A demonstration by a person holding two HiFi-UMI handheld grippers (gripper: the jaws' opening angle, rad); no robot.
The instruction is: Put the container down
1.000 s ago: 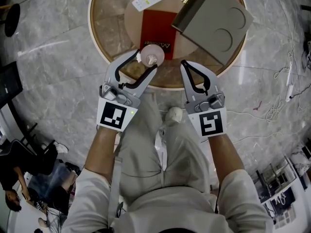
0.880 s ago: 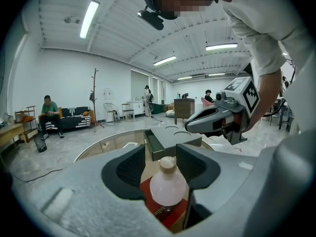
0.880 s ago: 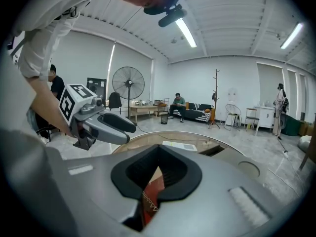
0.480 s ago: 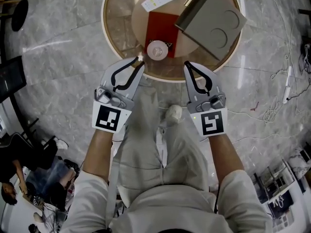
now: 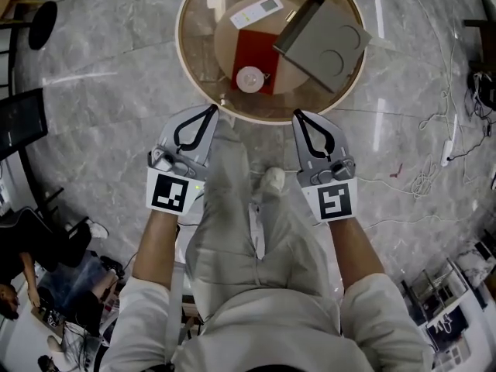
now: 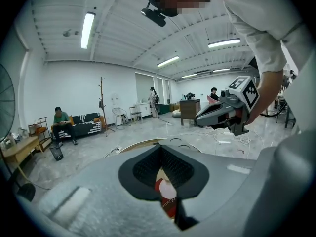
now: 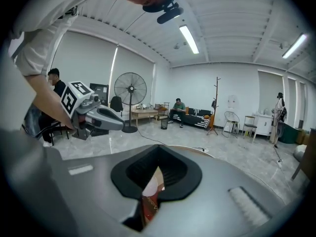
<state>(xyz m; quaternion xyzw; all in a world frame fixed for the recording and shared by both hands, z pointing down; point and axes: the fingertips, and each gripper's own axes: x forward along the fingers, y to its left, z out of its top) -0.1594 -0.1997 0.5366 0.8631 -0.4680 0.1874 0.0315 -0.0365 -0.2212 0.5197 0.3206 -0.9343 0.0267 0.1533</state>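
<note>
The container (image 5: pixel 249 78), a small white round cup, stands upright on a red book (image 5: pixel 253 49) on the round table (image 5: pixel 203 91). My left gripper (image 5: pixel 214 109) hangs just off the table's near edge, well apart from the cup, shut with nothing in it. My right gripper (image 5: pixel 297 115) is level with it to the right, also shut and empty. In the left gripper view the cup (image 6: pixel 167 189) and book show through the slit below the shut jaws (image 6: pixel 161 149). The right gripper view shows a sliver of the red book (image 7: pixel 149 204) the same way.
A grey box lid with two round recesses (image 5: pixel 325 41) and a white remote (image 5: pixel 257 11) lie on the table behind the book. Cables (image 5: pixel 434 169) trail over the marble floor at right. A standing fan (image 7: pixel 130 90) and seated people are far off in the room.
The left gripper let go of the cup, which now stands on the red book. It pulled back toward me off the table and its jaws closed. The right gripper drew back slightly.
</note>
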